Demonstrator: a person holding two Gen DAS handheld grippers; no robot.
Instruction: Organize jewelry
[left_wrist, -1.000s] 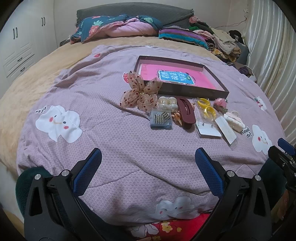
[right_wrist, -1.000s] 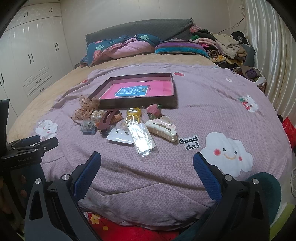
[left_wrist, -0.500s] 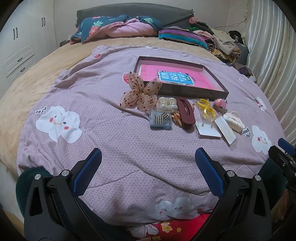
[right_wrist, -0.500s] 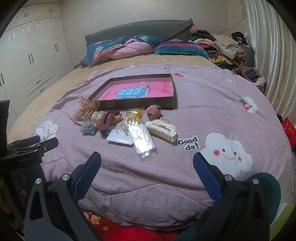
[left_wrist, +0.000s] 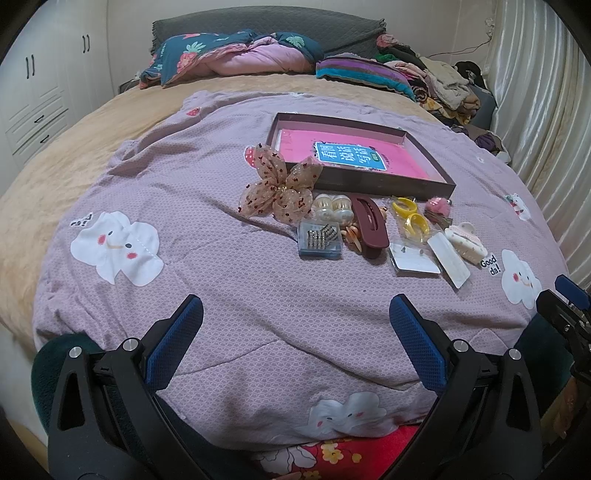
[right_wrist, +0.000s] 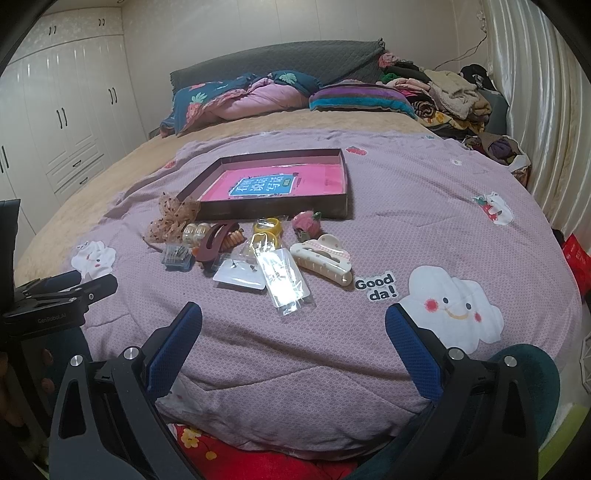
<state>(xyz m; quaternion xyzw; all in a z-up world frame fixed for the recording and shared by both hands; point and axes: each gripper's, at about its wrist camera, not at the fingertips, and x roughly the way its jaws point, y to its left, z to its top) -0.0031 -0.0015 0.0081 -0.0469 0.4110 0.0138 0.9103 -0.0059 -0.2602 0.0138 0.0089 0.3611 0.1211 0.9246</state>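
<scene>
Both the left gripper (left_wrist: 295, 343) and right gripper (right_wrist: 293, 343) hover with fingers apart over the near quilt (left_wrist: 229, 280) edge, while the jewelry (left_wrist: 364, 230) lies farther off, just before the tray (left_wrist: 424, 184).

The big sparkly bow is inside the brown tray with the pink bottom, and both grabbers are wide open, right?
Not quite. The bow lies on the purple quilt just outside the tray, against its near corner, as the left wrist view shows. Both grabbers are wide open.

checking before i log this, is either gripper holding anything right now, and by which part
Nothing is held. The left gripper and right gripper are both open and empty above the quilt.
</scene>
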